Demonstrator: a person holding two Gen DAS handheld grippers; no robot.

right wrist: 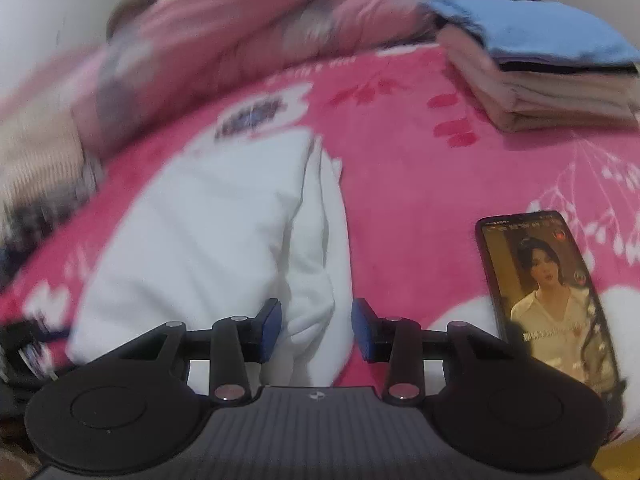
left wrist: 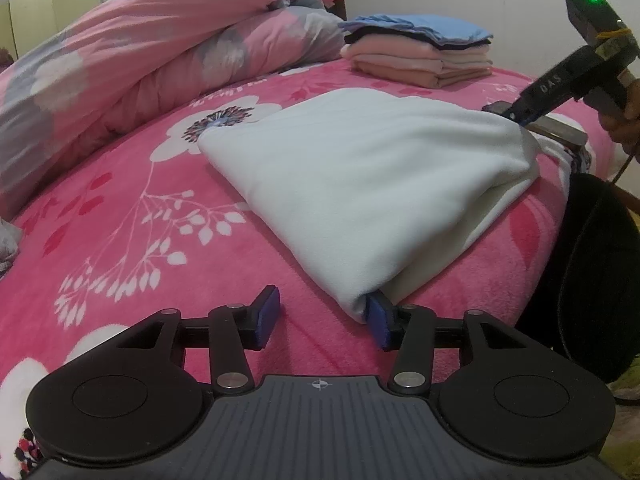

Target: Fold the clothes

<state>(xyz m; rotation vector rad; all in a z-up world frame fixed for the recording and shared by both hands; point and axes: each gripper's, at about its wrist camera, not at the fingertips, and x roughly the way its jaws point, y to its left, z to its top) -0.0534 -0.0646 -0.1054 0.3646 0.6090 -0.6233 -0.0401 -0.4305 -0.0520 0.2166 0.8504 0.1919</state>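
Observation:
A folded white garment [left wrist: 360, 168] lies on the pink flowered blanket [left wrist: 120, 220]. My left gripper [left wrist: 324, 322] stands open at its near corner. The right pad touches the cloth's tip and only blanket shows between the jaws. My right gripper [right wrist: 316, 330] is open over the garment's [right wrist: 208, 232] other end, with a fold of white cloth lying loose between its pads. In the left wrist view the right gripper [left wrist: 508, 112] sits at the garment's far right corner, held by a hand [left wrist: 624, 120].
A stack of folded clothes [left wrist: 420, 56], blue on top, sits at the back of the bed. A bunched pink quilt [left wrist: 140, 60] fills the back left. A lit phone [right wrist: 548, 304] lies right of my right gripper. Something black [left wrist: 592, 280] is at the bed's right edge.

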